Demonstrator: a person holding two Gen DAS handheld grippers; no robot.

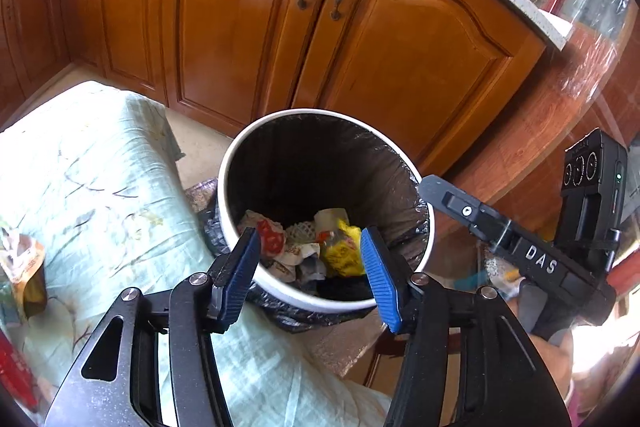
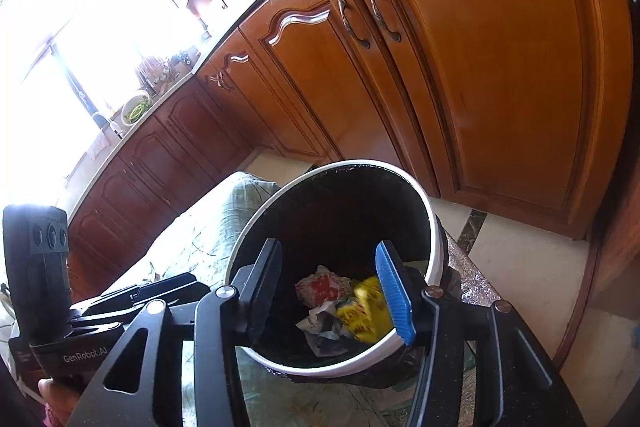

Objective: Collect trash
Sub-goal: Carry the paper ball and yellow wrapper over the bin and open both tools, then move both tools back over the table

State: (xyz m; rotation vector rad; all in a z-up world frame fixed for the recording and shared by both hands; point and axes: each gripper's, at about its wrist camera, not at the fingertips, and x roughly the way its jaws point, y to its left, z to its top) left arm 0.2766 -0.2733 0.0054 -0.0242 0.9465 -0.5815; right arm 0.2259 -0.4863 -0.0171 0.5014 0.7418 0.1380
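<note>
- Now, the bin (image 1: 240, 167) is your biggest risk: it stands on the floor just beside the table's (image 1: 100, 155) corner, and both grippers hang right over its mouth. Catch the white rim with a finger and you could tip it, spilling the trash (image 1: 304, 247) already lying at its bottom.
- Next, the black liner (image 1: 404, 179) is bunched loosely over the rim on the right side; a fingertip snagging it could pull it inward, so later trash would fall between liner and wall.
- Your two grippers are close together. The right gripper (image 2: 334, 291) hangs just beside the left gripper (image 1: 310, 267), so a quick swing back toward the table could knock one against the other.
- Both are wide open and empty, so nothing can fall from them now, but judge the next grasp carefully: the brown packet (image 1: 28, 267) near the table's left edge looks thin and crumpled, and it may slip from the pads.
- Lastly, the red wrapper (image 1: 14, 371) at the table's near-left corner is barely in view; you could overlook it.
</note>
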